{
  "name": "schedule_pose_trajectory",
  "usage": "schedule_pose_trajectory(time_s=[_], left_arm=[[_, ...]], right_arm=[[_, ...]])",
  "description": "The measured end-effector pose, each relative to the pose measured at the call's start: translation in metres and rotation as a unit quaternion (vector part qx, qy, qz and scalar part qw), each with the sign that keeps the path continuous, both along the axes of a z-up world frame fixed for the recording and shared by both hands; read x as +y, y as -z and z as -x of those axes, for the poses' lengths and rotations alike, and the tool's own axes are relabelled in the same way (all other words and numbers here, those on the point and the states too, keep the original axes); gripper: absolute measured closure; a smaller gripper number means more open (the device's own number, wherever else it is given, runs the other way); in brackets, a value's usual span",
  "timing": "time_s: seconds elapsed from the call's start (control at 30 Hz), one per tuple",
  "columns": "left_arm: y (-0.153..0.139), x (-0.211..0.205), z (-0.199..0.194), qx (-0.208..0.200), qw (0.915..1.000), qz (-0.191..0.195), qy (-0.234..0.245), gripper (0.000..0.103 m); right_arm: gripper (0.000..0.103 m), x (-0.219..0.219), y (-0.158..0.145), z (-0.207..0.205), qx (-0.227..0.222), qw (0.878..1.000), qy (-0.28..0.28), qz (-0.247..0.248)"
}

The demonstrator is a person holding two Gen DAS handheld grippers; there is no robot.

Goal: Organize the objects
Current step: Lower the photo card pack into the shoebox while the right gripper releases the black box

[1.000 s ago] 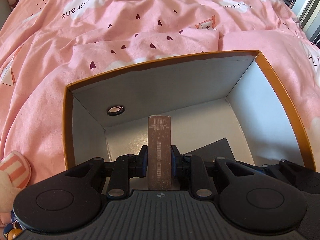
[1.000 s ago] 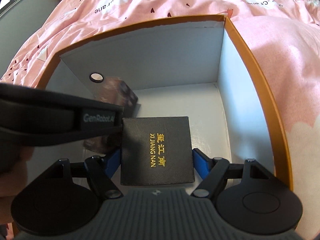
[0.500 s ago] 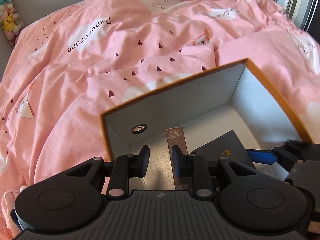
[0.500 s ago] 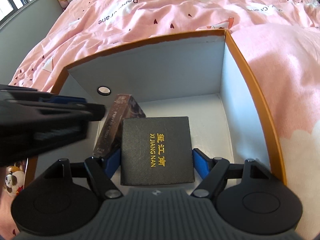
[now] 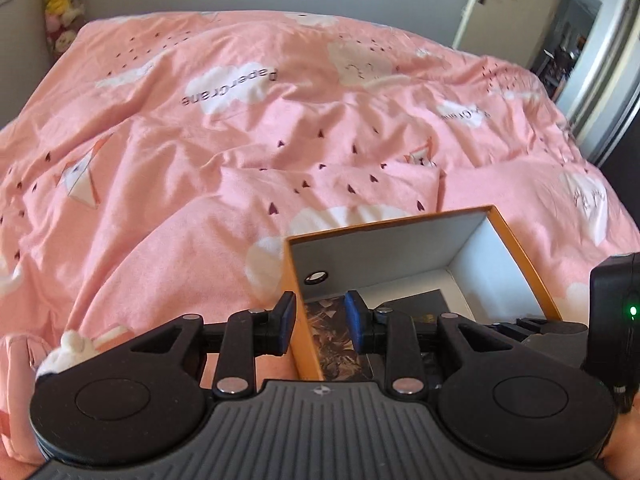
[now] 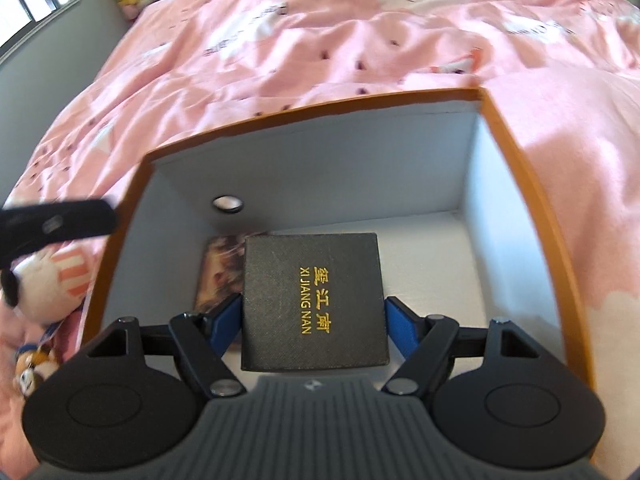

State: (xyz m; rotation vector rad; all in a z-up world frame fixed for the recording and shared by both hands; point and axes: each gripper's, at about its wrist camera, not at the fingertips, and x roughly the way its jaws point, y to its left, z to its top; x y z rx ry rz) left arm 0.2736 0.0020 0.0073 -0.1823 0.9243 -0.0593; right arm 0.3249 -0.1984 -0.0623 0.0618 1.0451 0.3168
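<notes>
Two grippers we see: our right gripper point(image 6: 314, 316) clamps the black square "XI JIANG NAN" box point(image 6: 314, 300) inside the orange-rimmed cardboard box point(image 6: 520, 184); our left gripper point(image 5: 320, 322) hangs open-fingered over that box's left wall.

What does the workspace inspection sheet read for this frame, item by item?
Surface: pink duvet, rumpled.
Job's things: orange box, open on the duvet; brown patterned pack lying inside; black XI JIANG NAN box over the interior.
Clutter: plush toys beside the orange box.
Grippers: left gripper open, empty, straddling the box wall; right gripper shut on the black box.
Cables: nothing seen.
Surroundings: door, window, plush pile.
</notes>
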Motion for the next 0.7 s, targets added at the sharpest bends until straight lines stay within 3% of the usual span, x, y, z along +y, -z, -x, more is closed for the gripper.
schedule_pose_trajectory(time_s=[0.13, 0.33, 0.43, 0.53, 0.7], left_arm=[[0.012, 0.021, 0.002, 0.011, 0.9989, 0.031, -0.033, 0.07], [0.019, 0.029, 0.001, 0.011, 0.9977, 0.056, -0.035, 0.067], [0.023, 0.029, 0.0, 0.016, 0.9971, 0.068, -0.031, 0.073], [0.026, 0.03, 0.0, 0.018, 0.9955, 0.089, -0.027, 0.079], [0.028, 0.028, -0.002, 0.016, 0.9944, 0.103, -0.019, 0.091]], right_arm=[[0.027, 0.001, 0.006, -0.013, 0.01, 1.0, 0.018, 0.016], [0.026, 0.015, 0.018, -0.032, 0.014, 0.999, 0.01, 0.032], [0.025, 0.019, 0.022, -0.037, 0.013, 1.0, 0.002, 0.022], [0.017, 0.018, 0.021, -0.035, 0.01, 1.0, -0.011, 0.014], [0.017, 0.012, 0.012, -0.028, 0.011, 0.999, -0.051, 0.008]])
